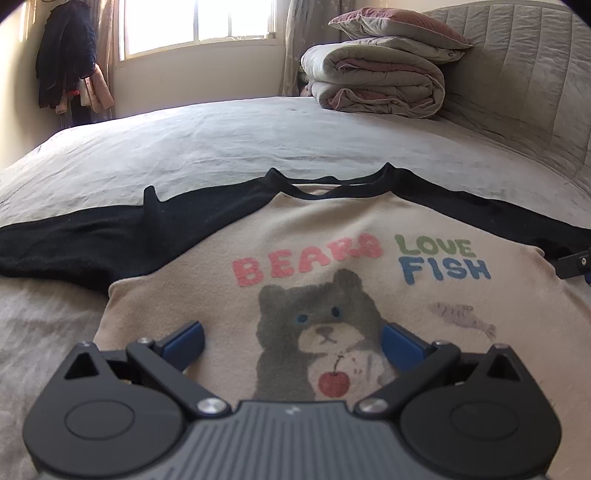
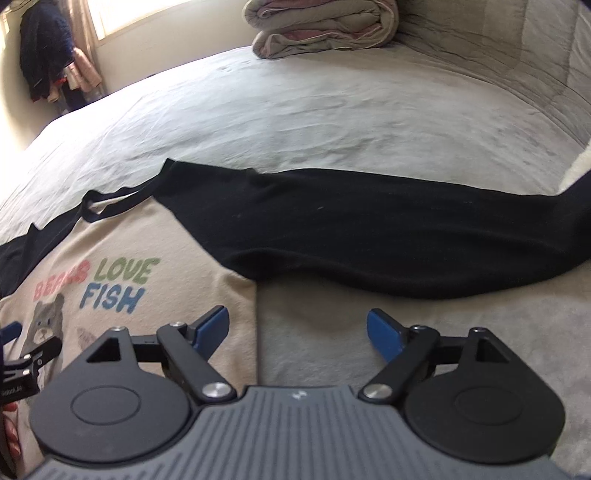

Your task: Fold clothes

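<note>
Lying flat and face up on the bed (image 1: pixel 258 147), shirt (image 1: pixel 332 236) spread out with both black sleeves out to the sides, bear print uppermost, collar toward the far end. Judged as the very start of folding: nothing turned over yet, no crease laid. Left gripper (image 1: pixel 291 343) poised low over the print, jaws spread wide, nothing between the blue pads (image 1: pixel 186 341). Right gripper (image 2: pixel 297 332) poised over the shirt's right side edge, just below the armpit, jaws likewise spread and empty, one pad above cream cloth and the other above bare bedding. Whether either pad touches fabric cannot be told. Next move, as a guess: lowering onto the cloth, pinching a single hem or a sleeve (image 2: pixel 369 236), then carrying it across the body toward the middle; needs a bite on the shirt alone, not on the sheet beneath. No containers in view; only a folded quilt (image 1: pixel 373 81) and pillow (image 1: pixel 395 26) stacked at the headboard end, well apart from the shirt.
</note>
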A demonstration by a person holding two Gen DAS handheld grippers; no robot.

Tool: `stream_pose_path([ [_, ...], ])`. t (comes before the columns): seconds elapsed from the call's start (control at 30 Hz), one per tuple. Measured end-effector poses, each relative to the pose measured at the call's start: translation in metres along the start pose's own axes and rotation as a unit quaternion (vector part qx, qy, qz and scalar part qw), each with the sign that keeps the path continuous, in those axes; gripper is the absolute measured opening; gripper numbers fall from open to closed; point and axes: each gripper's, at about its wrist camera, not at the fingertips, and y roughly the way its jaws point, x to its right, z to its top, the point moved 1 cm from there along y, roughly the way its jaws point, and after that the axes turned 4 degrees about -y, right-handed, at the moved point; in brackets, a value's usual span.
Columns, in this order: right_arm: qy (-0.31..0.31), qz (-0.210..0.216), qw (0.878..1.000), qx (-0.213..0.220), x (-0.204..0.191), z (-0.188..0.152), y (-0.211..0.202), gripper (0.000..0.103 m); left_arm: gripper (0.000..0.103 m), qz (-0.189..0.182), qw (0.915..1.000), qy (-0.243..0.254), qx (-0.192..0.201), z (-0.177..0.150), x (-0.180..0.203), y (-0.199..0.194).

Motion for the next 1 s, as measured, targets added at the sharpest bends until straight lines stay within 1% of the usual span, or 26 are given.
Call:
stream_pose_path([
  [0.13,0.041,-0.006,0.999,0.001,0.017,0.003,0.002,0.089,0.103,0.001,1.0000,0.002,0.001,0.000,0.000,-0.001],
  [0.27,0.090,-0.022,0.996,0.008,0.036,0.009,0.002,0.089,0.103,0.000,1.0000,0.000,0.001,0.000,-0.001,-0.001],
  [0.47,0.120,-0.042,0.992,0.023,0.056,0.015,0.000,0.089,0.103,-0.002,1.0000,-0.001,0.001,-0.001,-0.001,0.000],
  [0.7,0.183,-0.028,0.982,0.026,0.081,0.014,0.000,0.089,0.103,-0.001,1.0000,0.000,0.001,0.000,0.000,-0.001],
  [0.9,0.210,-0.033,0.976,0.033,0.096,0.011,-0.008,0.089,0.103,-0.021,0.9996,-0.016,-0.003,0.006,-0.006,-0.004],
  [1.0,0.222,-0.039,0.974,0.038,0.108,0.010,-0.011,0.089,0.103,-0.034,0.9993,-0.009,-0.009,0.012,-0.005,-0.005],
])
